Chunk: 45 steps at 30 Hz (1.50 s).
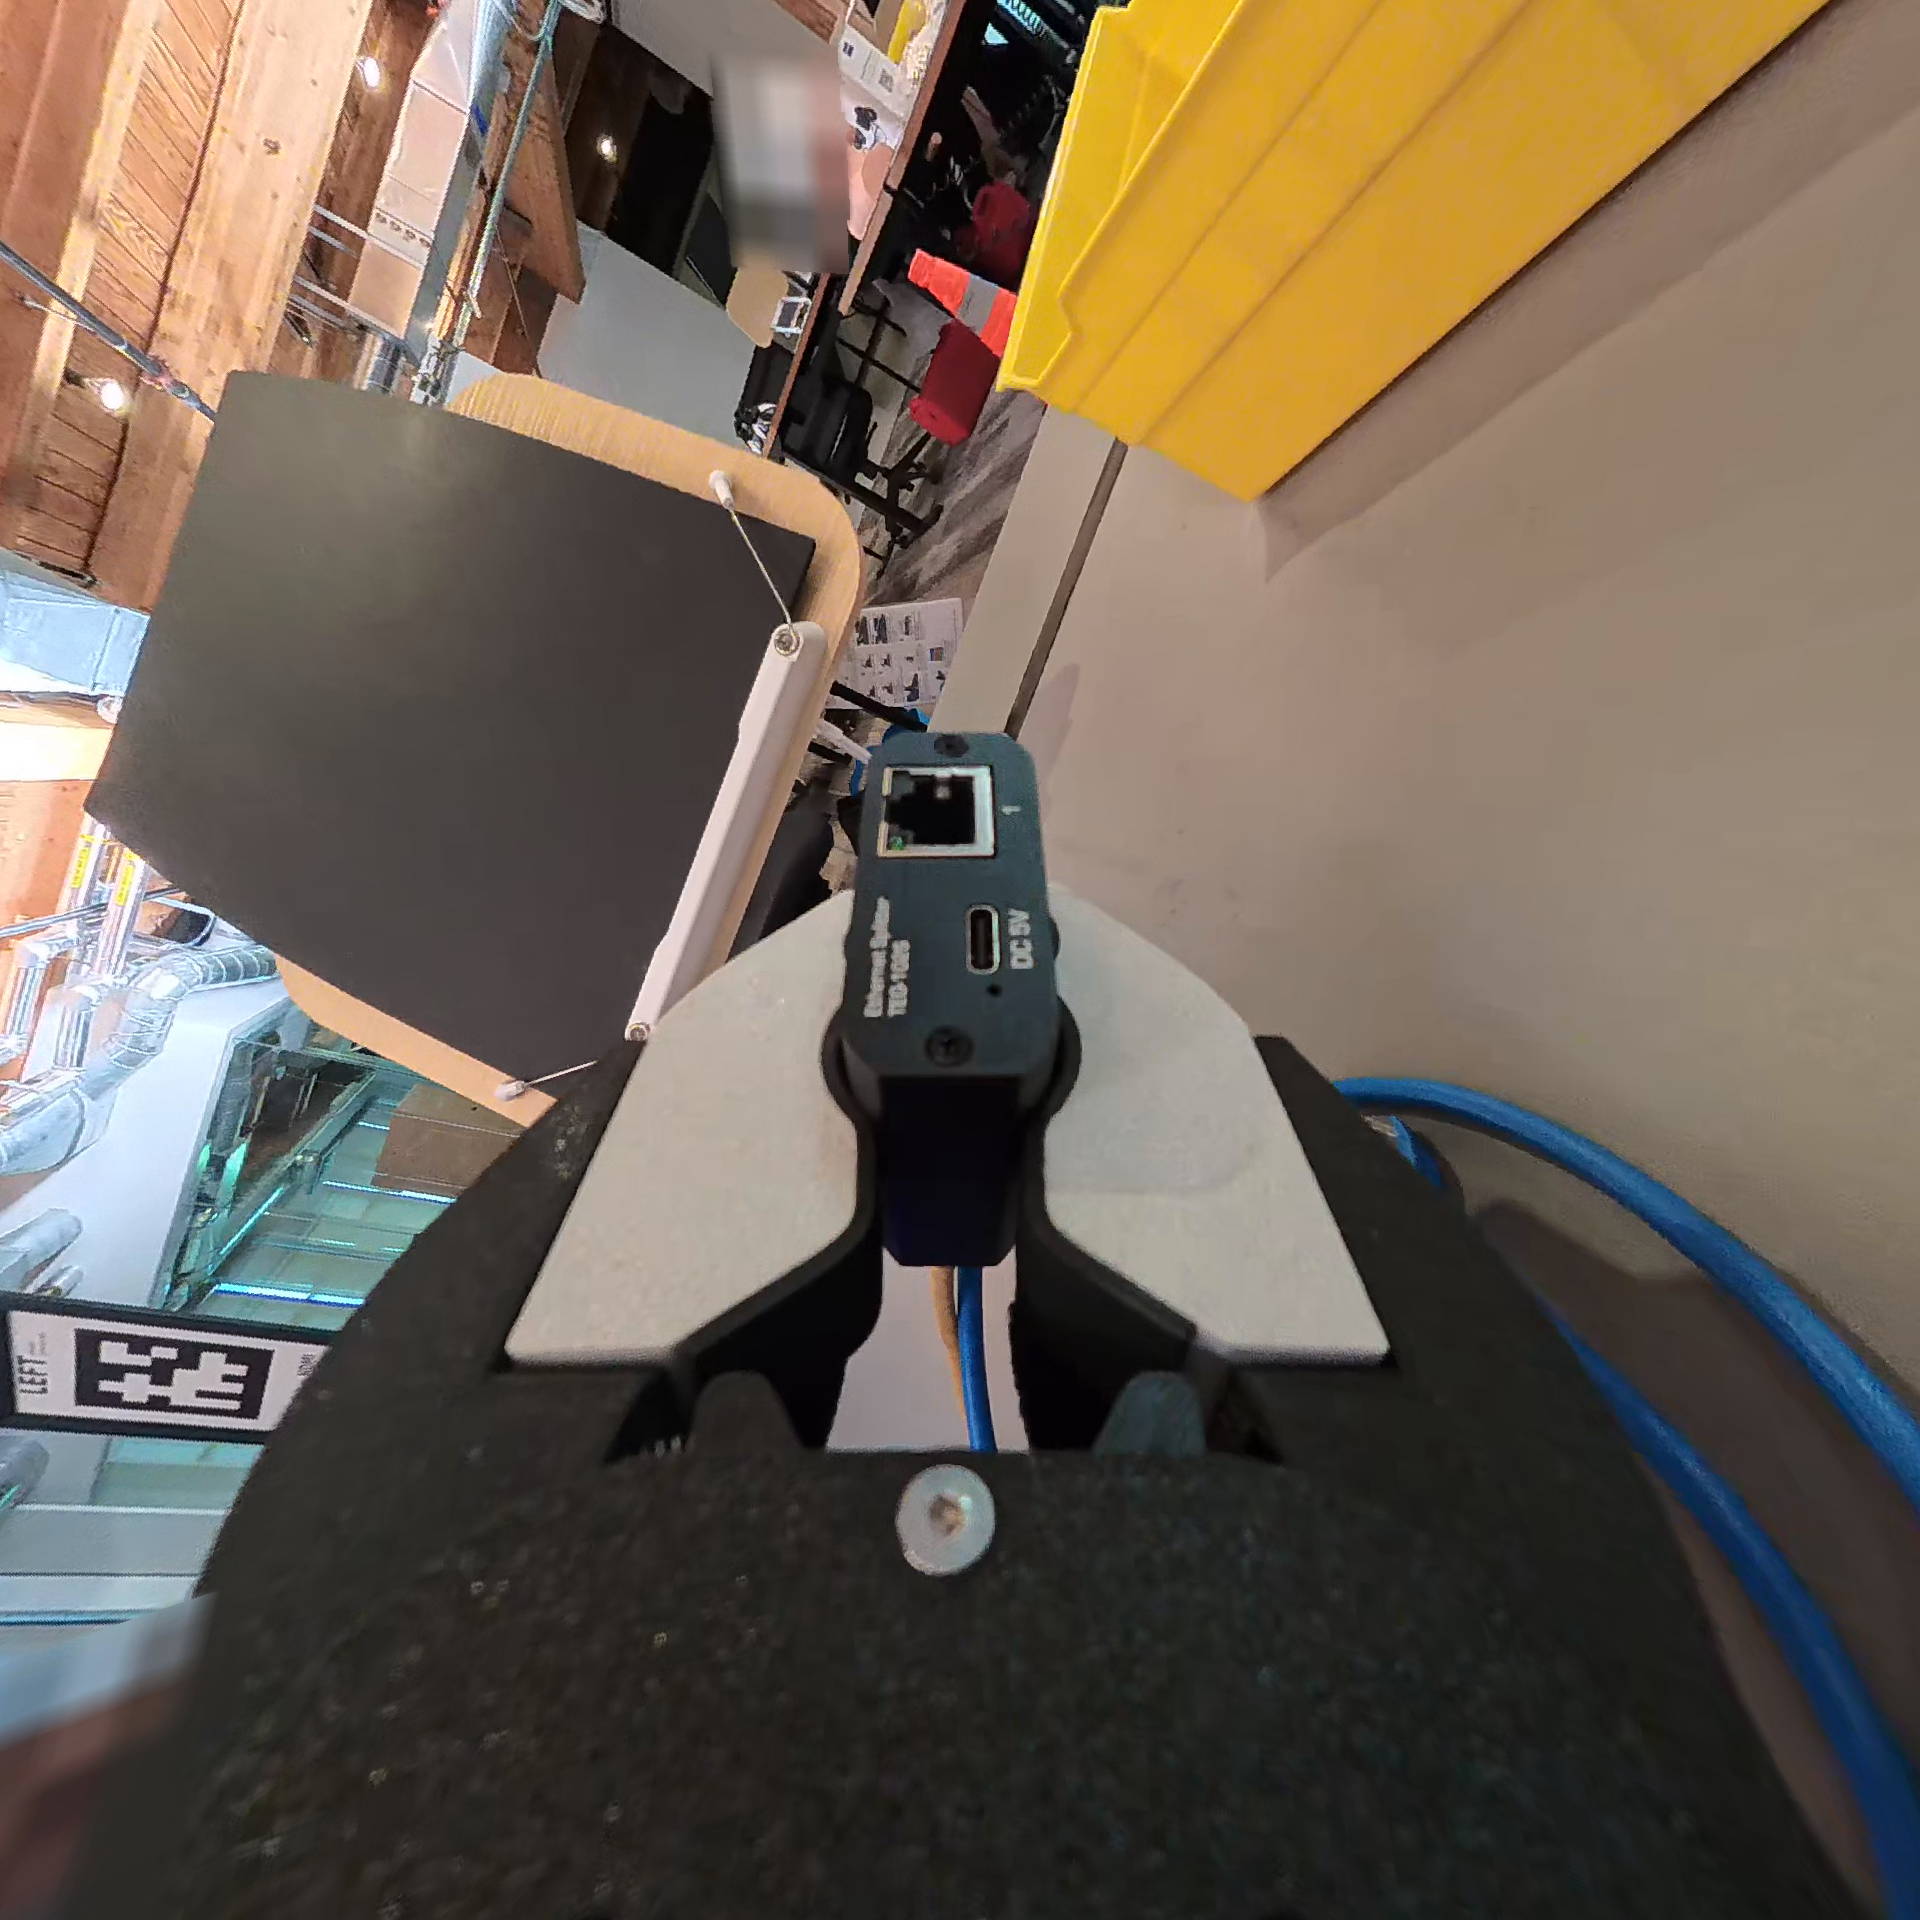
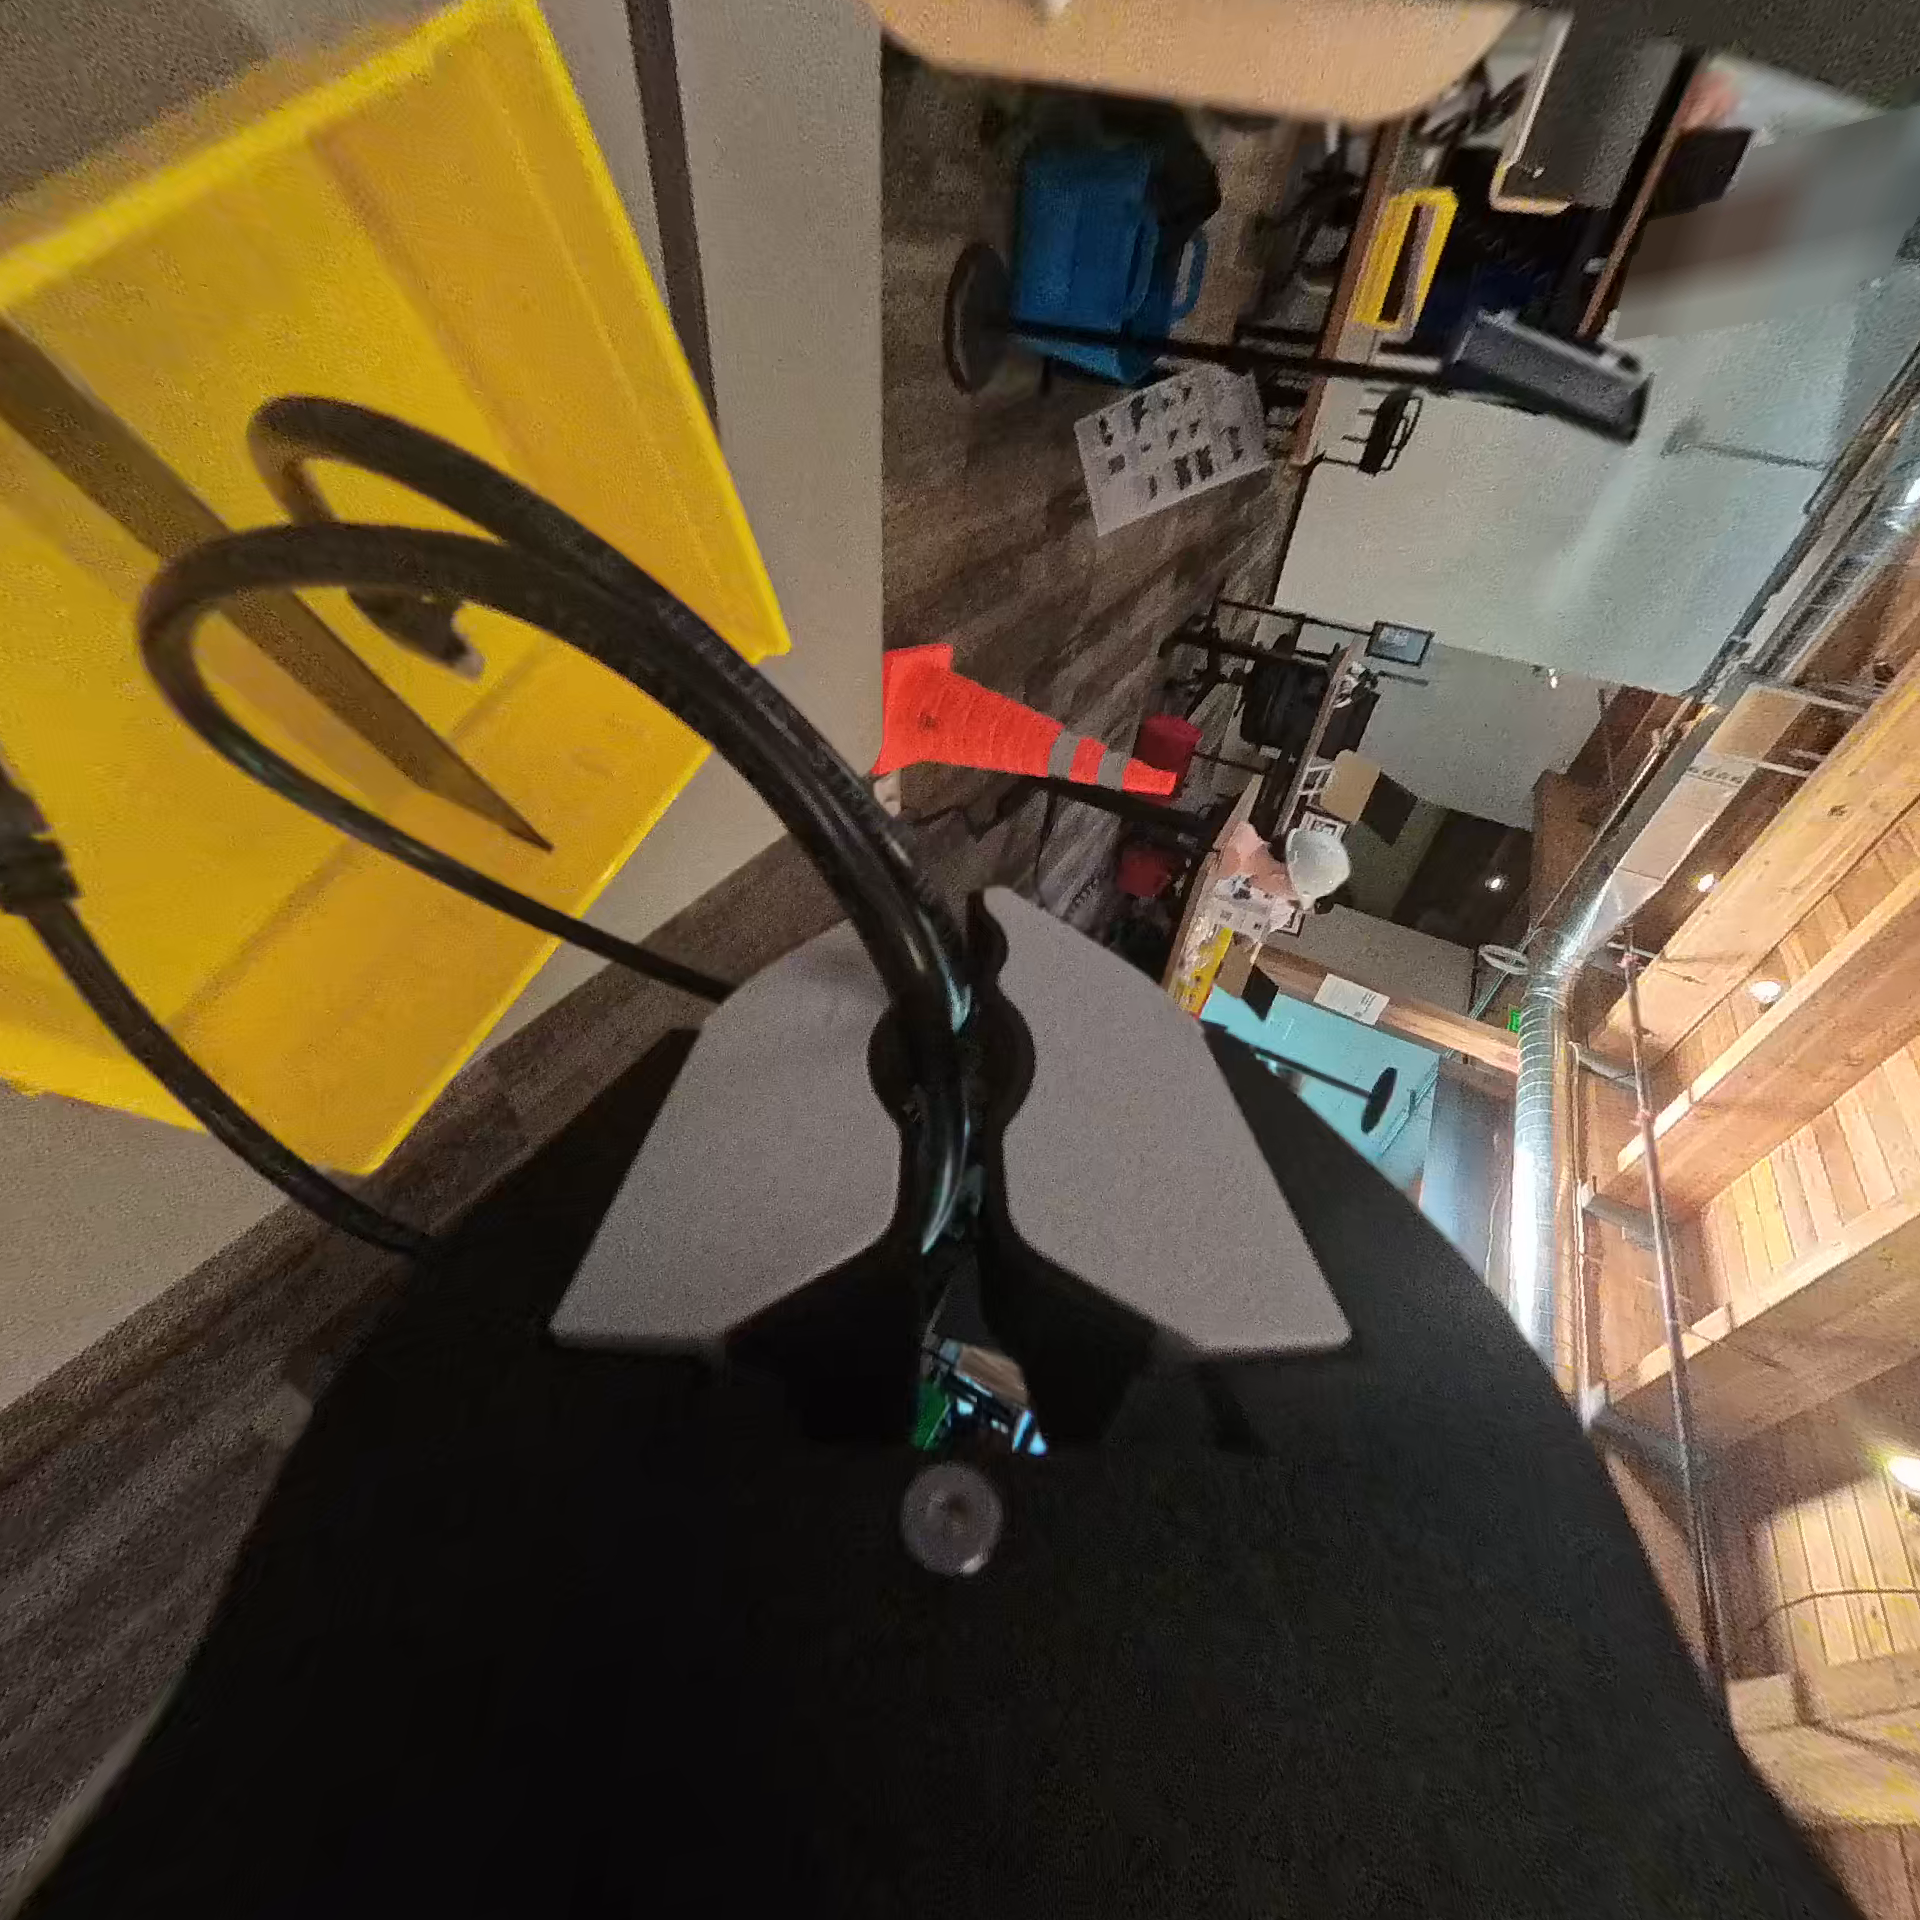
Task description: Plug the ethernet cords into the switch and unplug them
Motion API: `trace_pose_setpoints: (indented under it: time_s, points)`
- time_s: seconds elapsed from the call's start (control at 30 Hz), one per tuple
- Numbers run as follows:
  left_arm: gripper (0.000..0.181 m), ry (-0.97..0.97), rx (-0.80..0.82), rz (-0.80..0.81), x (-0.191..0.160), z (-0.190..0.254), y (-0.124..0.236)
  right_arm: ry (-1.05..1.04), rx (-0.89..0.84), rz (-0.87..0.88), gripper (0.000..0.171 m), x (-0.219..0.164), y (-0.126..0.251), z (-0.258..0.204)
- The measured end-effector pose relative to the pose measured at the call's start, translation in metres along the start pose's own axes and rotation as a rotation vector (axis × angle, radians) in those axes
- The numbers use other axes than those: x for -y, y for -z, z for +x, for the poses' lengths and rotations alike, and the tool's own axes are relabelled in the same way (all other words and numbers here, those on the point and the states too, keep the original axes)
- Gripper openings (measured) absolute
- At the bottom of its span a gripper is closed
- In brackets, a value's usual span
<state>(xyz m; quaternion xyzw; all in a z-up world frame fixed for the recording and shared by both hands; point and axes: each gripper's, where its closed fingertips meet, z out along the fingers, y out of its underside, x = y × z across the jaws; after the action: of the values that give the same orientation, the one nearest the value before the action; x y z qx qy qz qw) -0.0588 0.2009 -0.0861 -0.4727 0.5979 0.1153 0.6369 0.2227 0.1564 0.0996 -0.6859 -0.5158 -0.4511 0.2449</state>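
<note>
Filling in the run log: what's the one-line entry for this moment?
left gripper: shut on ethernet switch | facing port: empty | right gripper: shut on black cord | blue cord: on table

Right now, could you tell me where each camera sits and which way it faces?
Left wrist view: on the left claw, rolled sideways, looking along its fingers at the held switch.
Right wrist view: on the right claw, also rolled, looking along the black cord it pinches.
Both share the yellow bin and the orange cone.
</note>
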Motion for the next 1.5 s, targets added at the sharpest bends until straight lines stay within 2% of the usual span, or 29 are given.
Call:
trace_pose_setpoints:
  time_s: [0.13,0.2,0.33,0.47,0.57,0.63,0.7,0.73,0.87,0.93,1.0,1.07,1.13,1.2,1.23,1.3,1.4,1.47,1.5]
  points:
    - [0.026,-0.005,0.001,-0.001,0.0,0.0,0.0,0.07,0.013,-0.043,0.005,-0.024,-0.046,-0.046]
    - [0.025,-0.006,0.001,-0.001,0.0,0.0,0.0,0.054,0.173,0.028,0.005,-0.016,-0.058,-0.09]
    - [0.025,-0.007,-0.003,-0.004,-0.001,0.001,0.0,0.015,0.326,0.084,0.005,-0.006,-0.079,-0.135]
    - [0.025,-0.013,-0.005,-0.008,-0.002,0.003,-0.001,-0.006,0.429,0.02,0.006,-0.014,-0.115,-0.167]
    - [0.025,-0.011,-0.004,-0.01,-0.002,0.002,-0.001,-0.151,0.557,-0.055,0.006,-0.025,-0.136,-0.187]
    - [0.025,-0.004,-0.008,-0.013,-0.003,0.001,-0.001,-0.25,0.668,-0.115,0.02,-0.034,-0.139,-0.201]
    - [0.025,0.0,-0.01,-0.01,-0.003,0.001,0.0,-0.307,0.669,-0.181,0.048,-0.048,-0.137,-0.199]
    - [0.025,0.003,-0.011,-0.008,-0.003,0.001,0.0,-0.327,0.66,-0.188,0.053,-0.053,-0.129,-0.195]
    - [0.025,0.021,-0.028,0.017,0.002,0.001,0.003,-0.529,0.502,-0.101,0.053,-0.055,-0.076,-0.153]
    - [0.025,0.044,-0.051,0.052,0.008,0.002,0.006,-0.665,0.467,0.045,0.05,-0.024,-0.037,-0.142]
    - [0.025,0.055,-0.13,0.15,0.024,0.007,0.014,-0.818,0.507,0.35,0.047,0.045,0.005,-0.14]
    - [0.025,0.071,-0.2,0.274,0.045,0.007,0.028,-0.927,0.644,0.661,0.052,0.124,0.046,-0.152]
    - [0.025,0.124,-0.291,0.439,0.073,0.003,0.049,-0.909,0.711,0.801,0.063,0.185,0.061,-0.171]
    - [0.025,0.265,-0.349,0.525,0.091,-0.017,0.064,-0.829,0.68,0.912,0.064,0.232,0.062,-0.183]
    - [0.025,0.334,-0.403,0.559,0.099,-0.025,0.071,-0.771,0.637,1.0,0.066,0.251,0.067,-0.183]
    - [0.025,0.477,-0.479,0.657,0.111,-0.048,0.088,-0.726,0.601,1.197,0.056,0.278,0.084,-0.178]
    - [0.027,0.619,-0.562,0.75,0.118,-0.076,0.101,-0.744,0.715,1.264,0.054,0.305,0.087,-0.176]
    - [0.025,0.697,-0.593,0.787,0.117,-0.088,0.103,-0.787,0.686,1.282,0.045,0.315,0.082,-0.168]
    - [0.026,0.737,-0.604,0.793,0.116,-0.092,0.102,-0.824,0.648,1.285,0.046,0.317,0.078,-0.162]
